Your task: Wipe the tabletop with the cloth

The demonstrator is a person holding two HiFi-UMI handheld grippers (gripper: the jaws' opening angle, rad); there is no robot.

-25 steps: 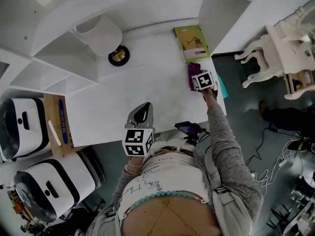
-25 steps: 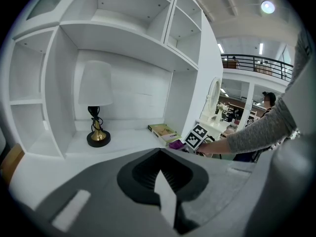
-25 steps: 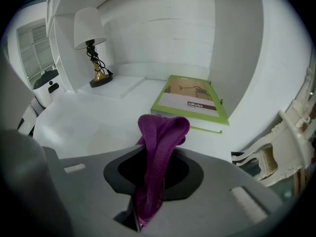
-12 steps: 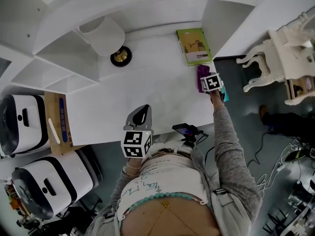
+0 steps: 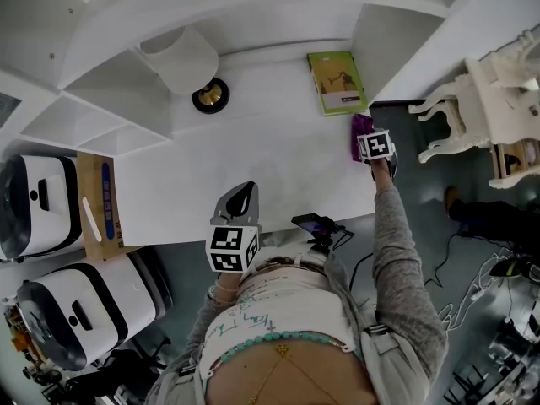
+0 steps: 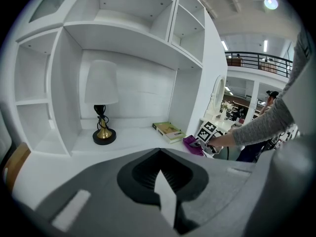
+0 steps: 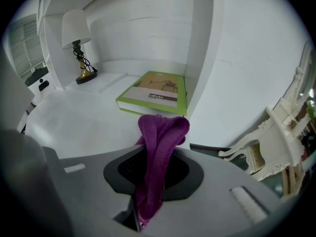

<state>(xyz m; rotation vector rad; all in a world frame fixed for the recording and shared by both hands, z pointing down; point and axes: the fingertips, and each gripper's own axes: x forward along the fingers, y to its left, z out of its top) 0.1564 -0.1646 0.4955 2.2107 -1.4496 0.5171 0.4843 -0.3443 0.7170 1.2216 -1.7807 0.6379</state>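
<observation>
**Right gripper** [image 5: 369,142]: held at the end of a fully outstretched arm in a grey sleeve [image 5: 396,251], reaching forward and to the right. It sits at the far right edge of the tabletop [image 5: 253,159]. The jaws are clamped on the cloth [image 7: 159,147].

**Cloth** [image 5: 361,128]: purple knit, bunched. One end is pinched deep in the right jaws and the rest pokes out past them in a folded hump. It lies at the tabletop's right edge, just in front of the book, and appears to rest on the surface there [image 6: 192,143].

**Left gripper** [image 5: 243,194]: elbow bent, arm kept close to the body. It is held over the near edge of the tabletop, well apart from the cloth, and points toward the shelves [image 5: 93,99]. The jaws are pressed together with nothing between them [image 6: 160,181].

**Book** [image 5: 336,81]: green cover, lying flat at the back right of the tabletop, beside the upright side panel [image 7: 155,93].

**Lamp** [image 5: 181,62]: white shade, brass base, standing upright at the back left of the tabletop [image 6: 101,102].

**Chair** [image 5: 498,83]: white and ornate, on the floor to the right of the table.

**Box** [image 5: 97,213]: brown cardboard, to the left of the table.
</observation>
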